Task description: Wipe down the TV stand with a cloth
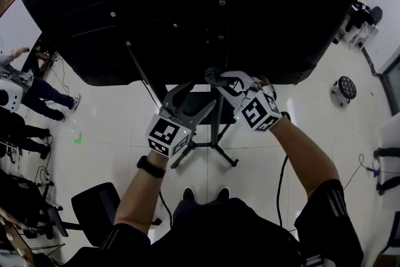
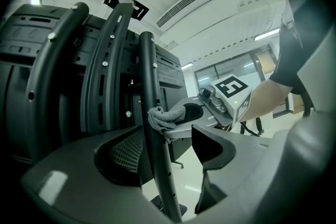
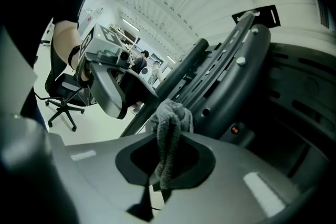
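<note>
White floor tiles (image 1: 112, 134) spread under the back panel (image 1: 187, 3) of a big black screen. At far left, people (image 1: 28, 94) stand by the wall, with a black office chair (image 1: 97, 209) lower in the head view. Next comes the left gripper (image 1: 195, 95), its jaws spread wide with a black upright pole (image 2: 149, 86) of the TV stand (image 1: 215, 134) passing between them; whether they touch it I cannot tell. Just beside it, the grey cloth (image 3: 170, 118) rests against that pole, pinched between the closed jaws of the right gripper (image 1: 220, 81). Far right sits a small round stool (image 1: 344, 89).
</note>
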`<state>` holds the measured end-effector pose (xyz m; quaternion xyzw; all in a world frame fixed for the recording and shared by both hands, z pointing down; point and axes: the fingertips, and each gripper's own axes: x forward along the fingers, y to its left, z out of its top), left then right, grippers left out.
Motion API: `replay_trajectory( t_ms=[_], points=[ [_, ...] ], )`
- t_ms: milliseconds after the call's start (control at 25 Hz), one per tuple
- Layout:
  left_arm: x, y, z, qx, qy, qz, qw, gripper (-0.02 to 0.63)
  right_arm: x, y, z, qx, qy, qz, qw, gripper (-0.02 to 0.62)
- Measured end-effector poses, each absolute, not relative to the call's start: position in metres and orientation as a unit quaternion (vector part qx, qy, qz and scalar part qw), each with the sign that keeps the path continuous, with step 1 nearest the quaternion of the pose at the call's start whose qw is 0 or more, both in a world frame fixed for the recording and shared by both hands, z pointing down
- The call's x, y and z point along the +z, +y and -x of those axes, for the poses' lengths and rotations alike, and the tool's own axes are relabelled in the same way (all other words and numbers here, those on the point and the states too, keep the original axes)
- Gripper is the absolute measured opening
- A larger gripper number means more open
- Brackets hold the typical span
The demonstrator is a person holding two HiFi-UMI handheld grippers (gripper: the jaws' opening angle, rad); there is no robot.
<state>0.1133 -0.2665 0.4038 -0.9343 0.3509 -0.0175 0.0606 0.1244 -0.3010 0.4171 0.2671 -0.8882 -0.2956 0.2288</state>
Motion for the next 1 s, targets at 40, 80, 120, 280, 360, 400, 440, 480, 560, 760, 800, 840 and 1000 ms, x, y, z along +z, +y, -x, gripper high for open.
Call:
replay_trajectory(
  t_ms=[40,80,120,280,360,400,440,480,560,760,800,840,1000],
  points=[
    [0.409,-0.267,-0.113,-0.019,0.350,0.935,0.055,0.316,0.424,-0.301,-0.124,-0.297,-0.887,-0.267,0.234,0.028],
    [0.415,-0.268,-0.113,-0.021,0.347,0.936,0.048,0.316,0.432,-0.301,-0.124,-0.298,-0.885,-0.267,0.239,0.028],
    [0.421,-0.268,-0.113,-0.024,0.345,0.937,0.041,0.316,0.440,-0.300,-0.124,-0.300,-0.883,-0.266,0.245,0.028],
    [0.442,-0.271,-0.111,-0.032,0.341,0.939,0.022,0.316,0.464,-0.298,-0.123,-0.297,-0.880,-0.268,0.257,0.028],
    [0.455,-0.272,-0.111,-0.037,0.338,0.940,0.013,0.316,0.476,-0.298,-0.122,-0.290,-0.880,-0.270,0.262,0.028],
    [0.462,-0.273,-0.112,-0.041,0.336,0.941,0.009,0.318,0.483,-0.298,-0.122,-0.286,-0.880,-0.271,0.264,0.028],
    [0.468,-0.273,-0.112,-0.044,0.334,0.941,0.005,0.318,0.490,-0.298,-0.123,-0.282,-0.881,-0.272,0.267,0.028],
    [0.475,-0.274,-0.112,-0.046,0.334,0.941,0.001,0.318,0.497,-0.299,-0.123,-0.279,-0.881,-0.273,0.269,0.028],
    [0.489,-0.277,-0.109,-0.050,0.336,0.940,-0.004,0.318,0.511,-0.300,-0.123,-0.272,-0.881,-0.274,0.274,0.028],
    [0.528,-0.274,-0.114,-0.054,0.325,0.943,-0.044,0.318,0.545,-0.301,-0.126,-0.261,-0.878,-0.280,0.286,0.028],
    [0.534,-0.273,-0.114,-0.054,0.323,0.944,-0.052,0.318,0.552,-0.301,-0.126,-0.260,-0.877,-0.282,0.288,0.028],
    [0.542,-0.273,-0.114,-0.055,0.321,0.944,-0.058,0.318,0.562,-0.301,-0.126,-0.259,-0.877,-0.282,0.291,0.026],
    [0.576,-0.277,-0.114,-0.076,0.321,0.942,-0.059,0.318,0.597,-0.302,-0.128,-0.249,-0.875,-0.287,0.298,0.026]
  ],
)
